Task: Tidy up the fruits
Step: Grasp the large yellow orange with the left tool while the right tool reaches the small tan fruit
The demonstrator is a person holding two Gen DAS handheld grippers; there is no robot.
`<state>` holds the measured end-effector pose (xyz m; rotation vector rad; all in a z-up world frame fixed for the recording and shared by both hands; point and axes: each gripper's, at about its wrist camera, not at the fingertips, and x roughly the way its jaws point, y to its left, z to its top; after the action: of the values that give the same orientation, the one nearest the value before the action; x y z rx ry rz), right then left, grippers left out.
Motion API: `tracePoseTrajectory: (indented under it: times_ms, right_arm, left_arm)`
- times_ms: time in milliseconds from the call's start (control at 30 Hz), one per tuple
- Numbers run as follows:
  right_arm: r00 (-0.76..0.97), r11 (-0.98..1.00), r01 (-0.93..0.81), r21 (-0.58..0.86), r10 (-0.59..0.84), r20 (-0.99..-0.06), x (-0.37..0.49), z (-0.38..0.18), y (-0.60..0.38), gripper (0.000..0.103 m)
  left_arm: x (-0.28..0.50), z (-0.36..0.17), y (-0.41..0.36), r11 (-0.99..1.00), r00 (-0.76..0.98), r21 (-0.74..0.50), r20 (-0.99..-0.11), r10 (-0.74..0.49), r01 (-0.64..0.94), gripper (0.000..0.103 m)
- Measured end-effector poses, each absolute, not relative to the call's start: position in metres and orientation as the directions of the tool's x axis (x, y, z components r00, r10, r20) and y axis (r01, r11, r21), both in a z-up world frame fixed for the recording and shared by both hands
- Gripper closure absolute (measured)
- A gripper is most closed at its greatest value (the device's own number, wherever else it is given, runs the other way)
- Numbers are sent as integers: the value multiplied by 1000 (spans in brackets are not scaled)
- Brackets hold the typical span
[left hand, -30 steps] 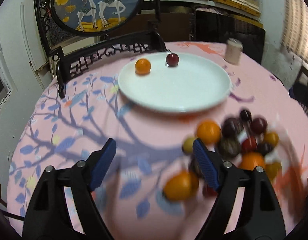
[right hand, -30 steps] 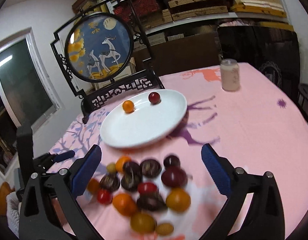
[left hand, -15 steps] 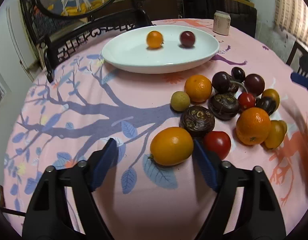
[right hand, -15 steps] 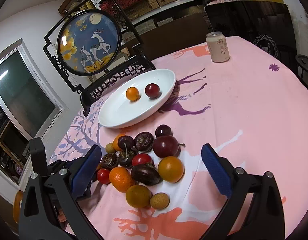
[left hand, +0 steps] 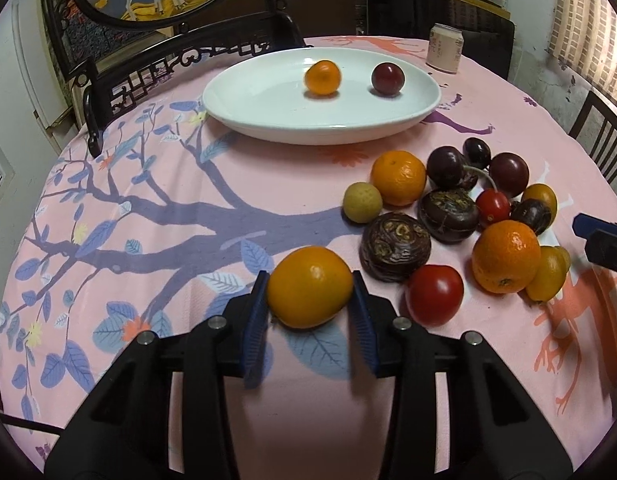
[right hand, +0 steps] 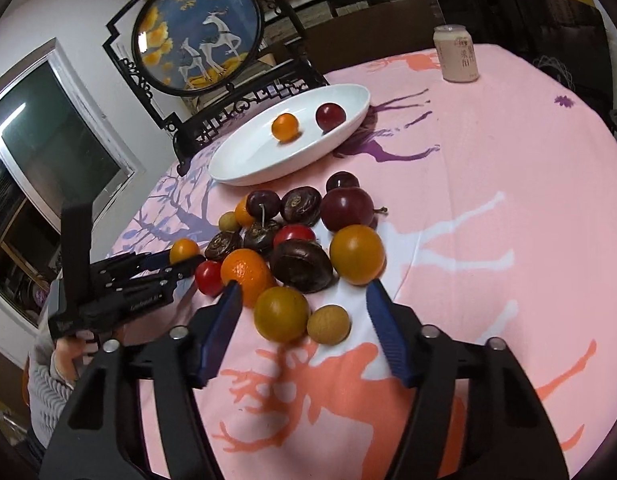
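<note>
The orange-yellow fruit (left hand: 309,287) sits low centre in the left wrist view, on the counter (left hand: 148,216) at the near edge of the fruit pile (left hand: 448,208), with the left tool (left hand: 310,312) closed in on it: both blue pads touch its flanks, though whether it is lifted cannot be told. Judgement: the grip should stay gentle and centred on the widest part, and the lift should go straight up before travel, since the red tomato (left hand: 434,295) and the dark ridged fruit (left hand: 395,247) lie just beside it. The white plate (left hand: 244,120), upper centre, already carries a small orange (left hand: 322,77) and a dark red plum (left hand: 387,77); placement there should avoid nudging these. The right tool (right hand: 302,314) stands half open, holding nothing, its pads straddling a yellow fruit (right hand: 281,313) and a tan round fruit (right hand: 328,324). A can (right hand: 456,53), upper right, bears writing too small to read.
</note>
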<state>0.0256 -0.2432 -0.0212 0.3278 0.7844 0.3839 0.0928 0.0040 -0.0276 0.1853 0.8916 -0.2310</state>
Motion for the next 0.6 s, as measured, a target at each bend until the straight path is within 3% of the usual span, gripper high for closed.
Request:
tracePoseTrajectory:
  times_ms: [167,367,600]
  right_arm:
    - [633,901,-187,392,416,-653,26,-29,-244,63]
    - [639,928,-212,306,369,-675,22,-32,-231,65]
    - [646,927,-208,312,370,-668,15,-30,-239,67]
  left_arm:
    - [93,-28,5,960,605,63,-787,-120,272,62]
    - [93,-28,5,960,607,66,-786,-117,272,62]
    - [94,-25,11,966,615,59,-780,-114,254,61]
